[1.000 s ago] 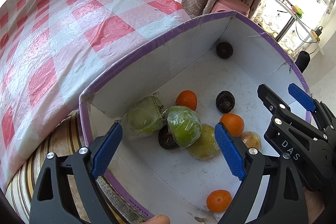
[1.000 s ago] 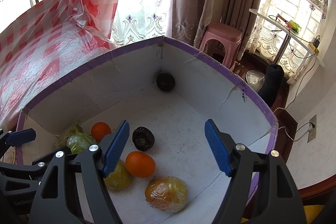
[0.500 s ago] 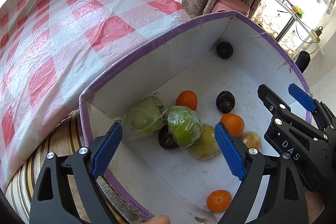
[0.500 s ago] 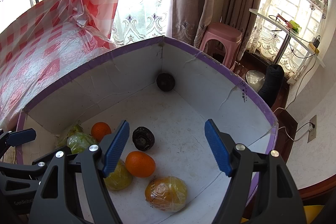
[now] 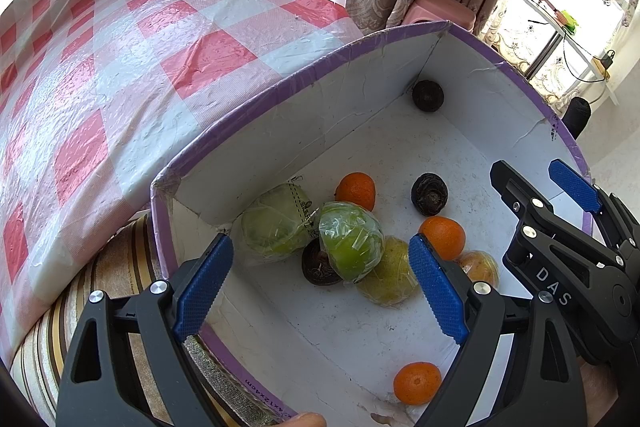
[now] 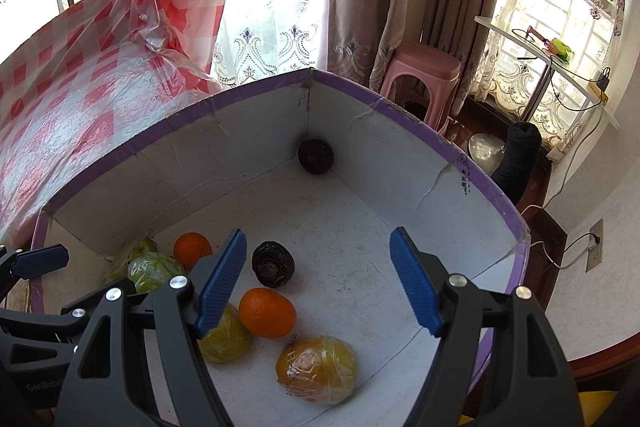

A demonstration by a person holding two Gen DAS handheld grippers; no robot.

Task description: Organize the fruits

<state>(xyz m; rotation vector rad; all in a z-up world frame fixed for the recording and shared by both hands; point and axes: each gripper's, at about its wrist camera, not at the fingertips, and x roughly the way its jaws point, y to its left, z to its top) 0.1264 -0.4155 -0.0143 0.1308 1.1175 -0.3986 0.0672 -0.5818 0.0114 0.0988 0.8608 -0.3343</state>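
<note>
Both grippers hanging over the fruit box, holding nothing

Left gripper and right gripper are both spread wide, empty. "DAS" on the right one, "GenRobo" on the left, "4x12x4cm" on the white box rim. Oranges, wrapped green fruit and dark fruit sit inside; checkered tablecloth beside it.
</note>
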